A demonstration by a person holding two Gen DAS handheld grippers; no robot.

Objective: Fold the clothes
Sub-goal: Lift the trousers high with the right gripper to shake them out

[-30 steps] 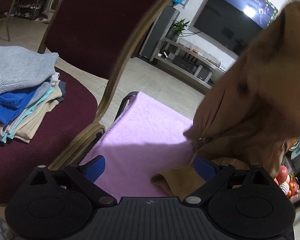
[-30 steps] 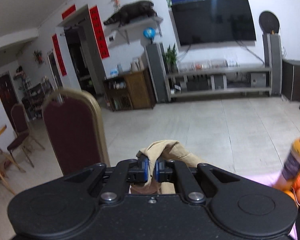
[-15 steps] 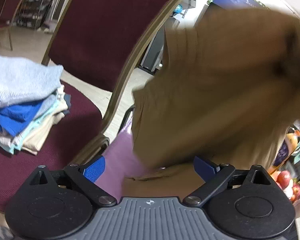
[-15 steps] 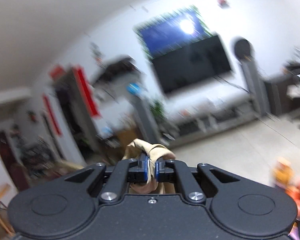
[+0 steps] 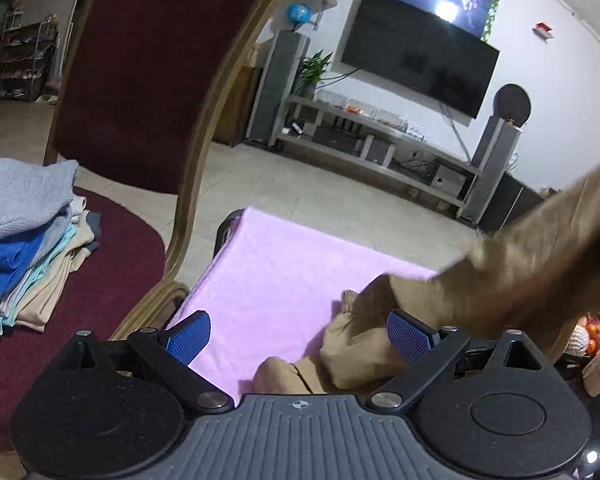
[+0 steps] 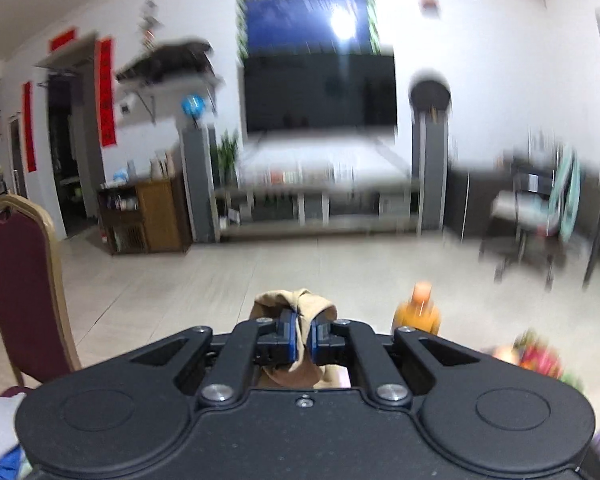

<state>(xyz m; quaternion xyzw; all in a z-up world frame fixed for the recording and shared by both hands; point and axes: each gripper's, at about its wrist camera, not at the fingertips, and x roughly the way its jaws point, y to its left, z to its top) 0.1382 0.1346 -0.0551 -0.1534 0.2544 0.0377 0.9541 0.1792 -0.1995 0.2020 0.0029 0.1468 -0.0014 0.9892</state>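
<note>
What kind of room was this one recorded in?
Most likely a home living room: a wall-mounted TV above a low media shelf, a tiled floor, and a dining chair holding folded clothes.

One tan garment (image 5: 480, 292), one stack of folded clothes (image 5: 24, 240), maybe six pieces, two maroon chairs (image 5: 156, 60), one TV (image 5: 420, 64).

Indoor light, moderate. A lamp's glare reflects off the poster (image 5: 446, 10). Right wrist view: heavy motion blur. Fisheye bends edges; corners vignette black.
</note>
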